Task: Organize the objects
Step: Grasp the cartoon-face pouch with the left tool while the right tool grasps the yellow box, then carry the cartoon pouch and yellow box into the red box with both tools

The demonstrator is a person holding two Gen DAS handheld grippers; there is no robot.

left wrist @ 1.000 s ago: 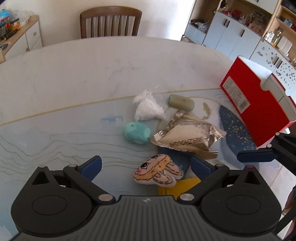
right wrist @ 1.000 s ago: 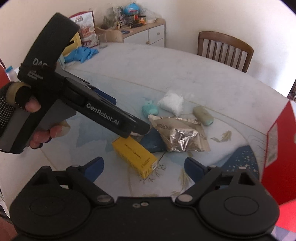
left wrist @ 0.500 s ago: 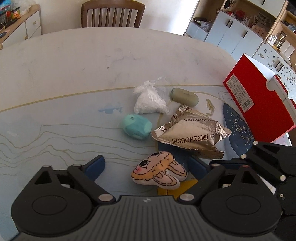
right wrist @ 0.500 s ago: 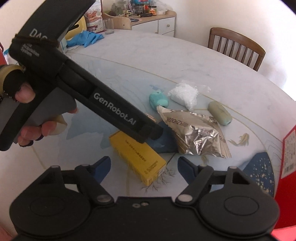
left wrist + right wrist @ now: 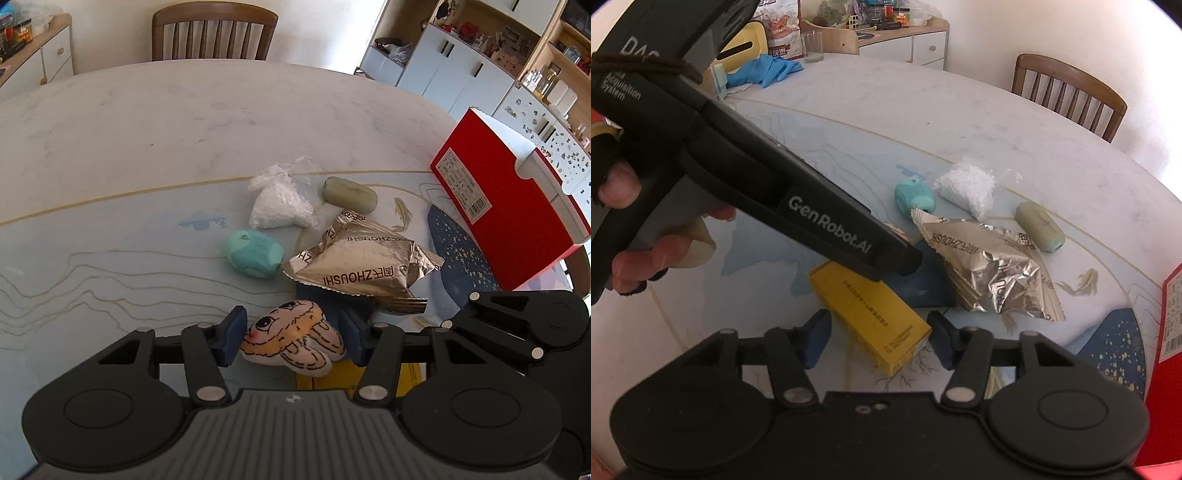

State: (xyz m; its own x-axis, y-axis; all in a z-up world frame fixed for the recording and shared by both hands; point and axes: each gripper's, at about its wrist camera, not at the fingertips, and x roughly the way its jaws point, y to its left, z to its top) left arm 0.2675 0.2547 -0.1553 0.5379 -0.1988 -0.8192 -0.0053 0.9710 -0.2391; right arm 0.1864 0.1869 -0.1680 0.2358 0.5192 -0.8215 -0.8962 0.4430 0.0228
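While both pairs of jaws are closing, the left gripper [image 5: 291,338] brackets the plush toy [image 5: 293,338] and the right gripper [image 5: 879,338] brackets the yellow box [image 5: 871,310], neither visibly pinched.

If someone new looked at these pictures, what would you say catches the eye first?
Probably the left claw, its jaws closing around a cartoon-faced plush toy at the table's near edge. Beside it, the right claw is closing around a yellow box. Behind them a crinkled silver foil packet catches the light, and a big red box stands at the table's right side.
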